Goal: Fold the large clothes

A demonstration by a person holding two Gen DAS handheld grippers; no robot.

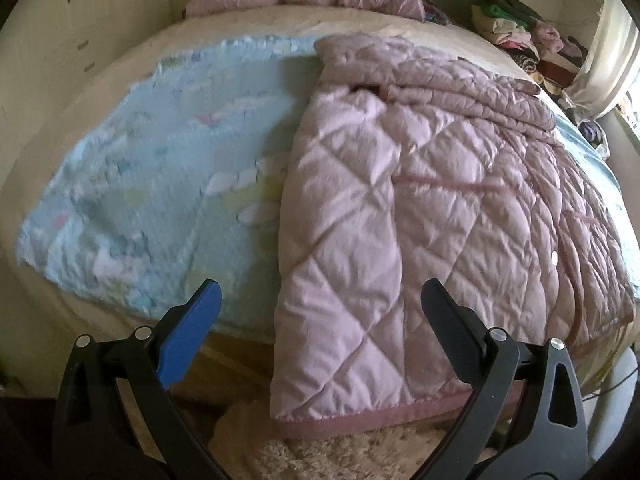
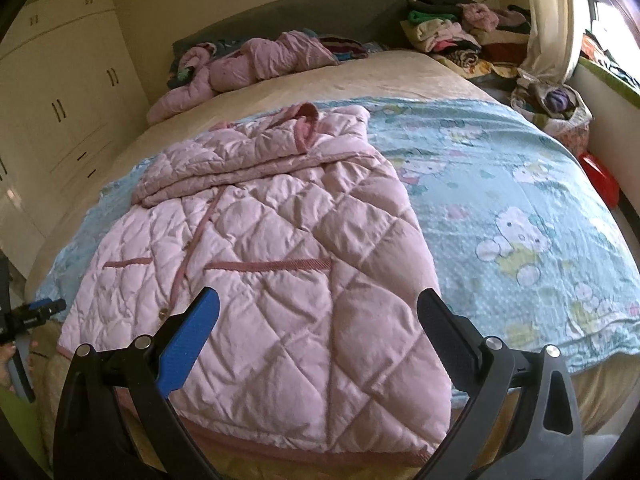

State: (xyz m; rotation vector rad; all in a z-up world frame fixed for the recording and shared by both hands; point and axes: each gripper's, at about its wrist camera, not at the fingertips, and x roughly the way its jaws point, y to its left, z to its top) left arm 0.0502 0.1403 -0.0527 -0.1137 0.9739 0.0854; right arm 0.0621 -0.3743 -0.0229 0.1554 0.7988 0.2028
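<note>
A pink quilted jacket (image 2: 256, 248) lies spread on a light blue cartoon-print blanket (image 2: 500, 200) on a bed, its hem hanging over the near edge. One sleeve is folded across its chest. The left gripper (image 1: 322, 316) and the right gripper (image 2: 320, 320) both hover above the hem with fingers spread wide, grasping nothing. Another pink garment (image 2: 248, 68) lies crumpled at the far end near the headboard (image 2: 320, 16).
</note>
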